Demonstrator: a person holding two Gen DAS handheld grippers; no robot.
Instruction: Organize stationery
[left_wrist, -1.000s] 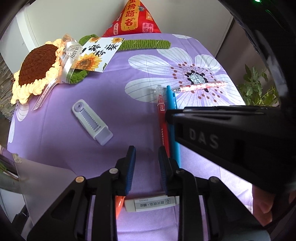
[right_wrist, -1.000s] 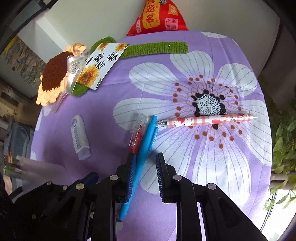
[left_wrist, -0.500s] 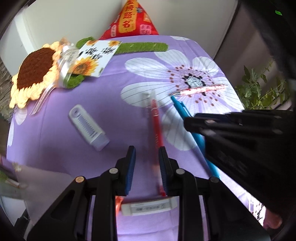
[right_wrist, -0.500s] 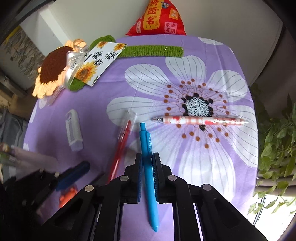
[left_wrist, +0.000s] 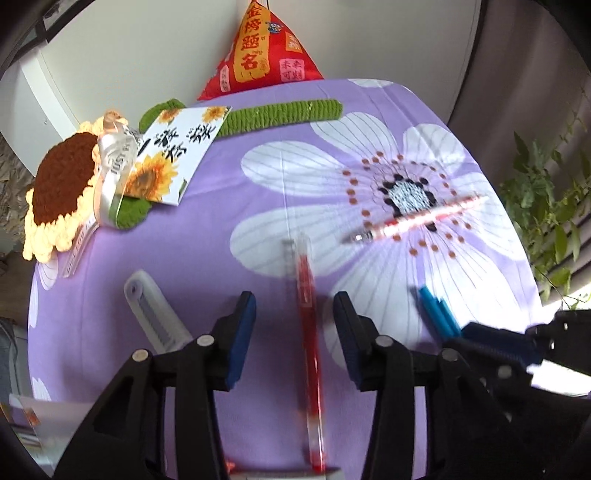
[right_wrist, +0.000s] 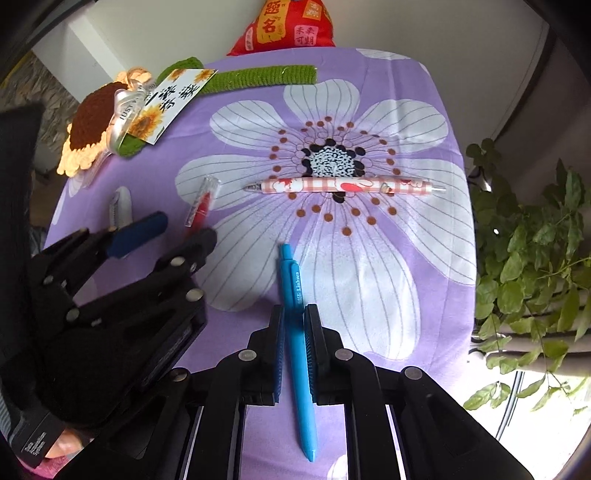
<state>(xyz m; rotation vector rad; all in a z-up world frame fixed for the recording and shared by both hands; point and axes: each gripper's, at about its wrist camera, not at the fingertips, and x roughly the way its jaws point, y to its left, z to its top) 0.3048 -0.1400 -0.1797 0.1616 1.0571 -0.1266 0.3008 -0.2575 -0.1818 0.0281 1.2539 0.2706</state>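
Blue pen (right_wrist: 300, 343) sits clamped mid-barrel in the right gripper (right_wrist: 293, 314) — pads pressing both sides, the jaws having just been closing on it. Long axis runs roughly along the gripper's line of sight: clicker and clip end pointing away toward the flower print, tip end back toward the camera. Whether it is lifted or resting on the purple tablecloth (right_wrist: 258, 122) I cannot tell.

Red pen (left_wrist: 309, 350) lies between the fingers of the left gripper (left_wrist: 293, 308), jaws standing apart and clear of the barrel on both sides; they have just been opening, nothing gripped. Its axis also runs near-straight away from the camera, clear cap at the far end. It looks motion-blurred.

Handling, my read: both pens are light, stiff, smooth plastic, so they are likely to roll on the cloth and pivot in a two-pad grip if held off-centre. Best hold is across the barrel near the middle — the blue one is already there. The red pen's clear cap looks like a poor place to pinch, since it may pull off.

Pink checked pen (right_wrist: 345, 184) lies crosswise on the flower centre, well apart from both. White correction tape (left_wrist: 155, 317) sits left of the left gripper.
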